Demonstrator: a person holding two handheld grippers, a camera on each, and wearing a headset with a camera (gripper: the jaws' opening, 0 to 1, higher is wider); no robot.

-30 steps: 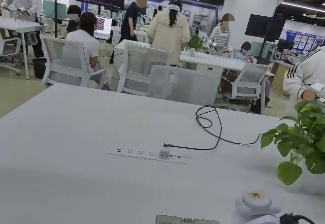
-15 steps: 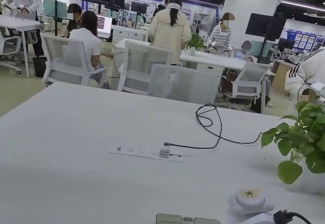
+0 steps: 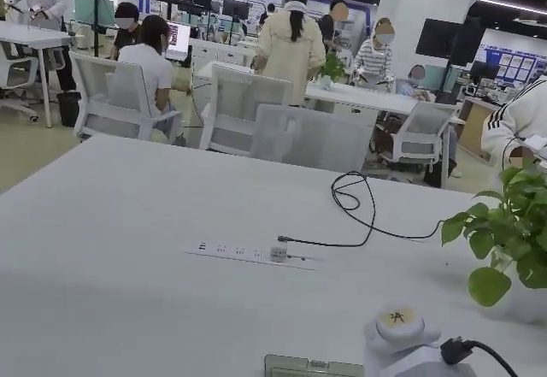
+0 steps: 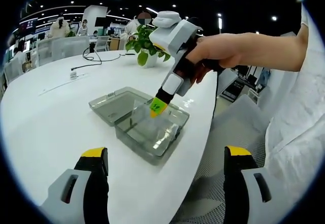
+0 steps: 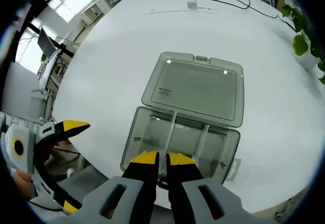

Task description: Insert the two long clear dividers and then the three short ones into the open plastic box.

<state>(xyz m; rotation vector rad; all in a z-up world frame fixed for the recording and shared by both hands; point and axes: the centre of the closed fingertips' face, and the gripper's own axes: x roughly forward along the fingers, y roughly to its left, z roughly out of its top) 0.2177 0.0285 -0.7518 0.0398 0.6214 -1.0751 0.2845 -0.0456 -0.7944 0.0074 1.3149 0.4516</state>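
Looking down from the head view, the white table [image 3: 128, 249] runs off toward the busy office. A white power strip [image 3: 248, 254] lies on it, and a black cable [image 3: 350, 215] loops away from the strip's plug. A leafy plant [image 3: 504, 240] stands at the right. At the bottom edge I can just see the rim of the clear plastic box [image 3: 312, 366]. Beside it is the white top of a gripper [image 3: 397, 330]; which one, I can't say.

In the left gripper view, the left gripper [image 4: 165, 152] hangs at the table's edge, jaws wide apart and empty, short of the box. The lid [image 4: 109, 102] lies flat on the table. A hand [image 4: 223, 56] holds the right gripper [image 4: 158, 106], tips down inside the base.

In the right gripper view, its jaws are nearly together, pinched on the near end of a clear divider [image 5: 170, 130] standing in the base. A second divider [image 5: 202, 137] stands parallel beside it.
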